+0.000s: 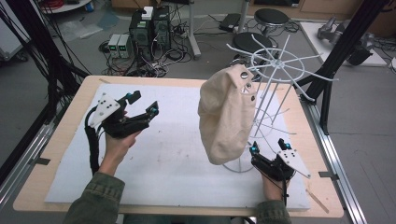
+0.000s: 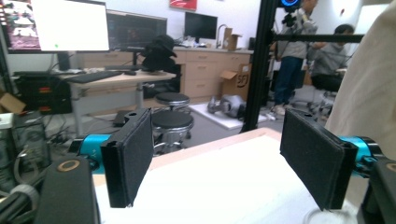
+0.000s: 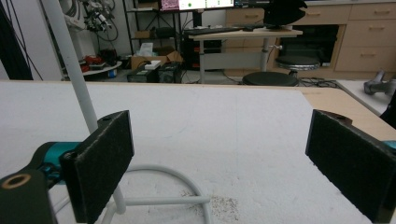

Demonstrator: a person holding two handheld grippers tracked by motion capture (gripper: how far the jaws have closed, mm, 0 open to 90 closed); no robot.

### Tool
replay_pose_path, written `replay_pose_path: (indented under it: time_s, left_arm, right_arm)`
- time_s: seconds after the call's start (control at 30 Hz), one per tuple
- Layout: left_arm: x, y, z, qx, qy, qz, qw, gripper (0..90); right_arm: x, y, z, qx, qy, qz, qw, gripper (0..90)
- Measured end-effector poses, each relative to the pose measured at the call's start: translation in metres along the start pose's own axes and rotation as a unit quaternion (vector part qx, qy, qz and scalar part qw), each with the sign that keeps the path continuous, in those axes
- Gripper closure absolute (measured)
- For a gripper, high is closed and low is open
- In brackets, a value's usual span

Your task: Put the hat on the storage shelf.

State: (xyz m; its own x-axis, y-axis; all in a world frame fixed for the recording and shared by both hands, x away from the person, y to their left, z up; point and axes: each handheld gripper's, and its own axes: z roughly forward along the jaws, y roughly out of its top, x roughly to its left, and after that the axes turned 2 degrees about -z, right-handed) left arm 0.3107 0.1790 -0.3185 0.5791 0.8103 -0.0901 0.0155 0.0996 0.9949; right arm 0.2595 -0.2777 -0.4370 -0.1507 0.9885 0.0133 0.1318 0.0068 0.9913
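Above the surface (image 1: 154, 158), the left gripper (image 1: 143, 103) was raised, jaws apart; the right gripper (image 1: 269, 144) sat low beside the rack (image 1: 275, 70) base, jaws apart, both empty.

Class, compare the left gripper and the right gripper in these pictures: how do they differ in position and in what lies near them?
The left gripper is held up over the white mat, away from the cream bag; the right gripper sits low beside the white wire rack base. The left gripper's hand shows plainly; the right gripper largely hides its hand. Both are open and hold nothing.
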Motion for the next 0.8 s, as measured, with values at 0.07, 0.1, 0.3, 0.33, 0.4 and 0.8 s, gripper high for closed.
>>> replay_pose_path:
  time_s: [0.07, 0.1, 0.3, 0.33, 0.4, 0.8]
  left_arm:
    - [0.004, -0.001, -0.008, -0.001, 0.01, 0.0, 0.9999, 25.8]
    - [0.006, -0.002, -0.011, -0.004, 0.016, -0.003, 0.9999, 25.7]
    - [0.018, -0.01, -0.031, -0.005, 0.047, -0.008, 0.9989, 25.0]
    - [0.02, -0.012, -0.034, -0.005, 0.052, -0.008, 0.9986, 25.0]
    - [0.024, -0.015, -0.041, -0.008, 0.065, -0.007, 0.9979, 25.0]
    - [0.051, -0.032, -0.074, -0.018, 0.119, -0.021, 0.9925, 23.8]
  right_arm:
    - [0.0, 0.0, 0.0, 0.0, -0.001, 0.0, 1.0, 6.7]
    - [0.0, 0.0, 0.0, 0.0, -0.001, 0.001, 1.0, 6.8]
    - [0.001, 0.0, -0.001, 0.001, -0.004, 0.006, 1.0, 6.7]
    - [0.0, 0.0, -0.001, -0.001, -0.005, 0.0, 1.0, 6.7]
    - [0.0, 0.0, -0.001, 0.0, -0.005, 0.002, 1.0, 6.8]
    - [0.0, -0.001, -0.002, 0.002, -0.009, 0.003, 1.0, 6.8]
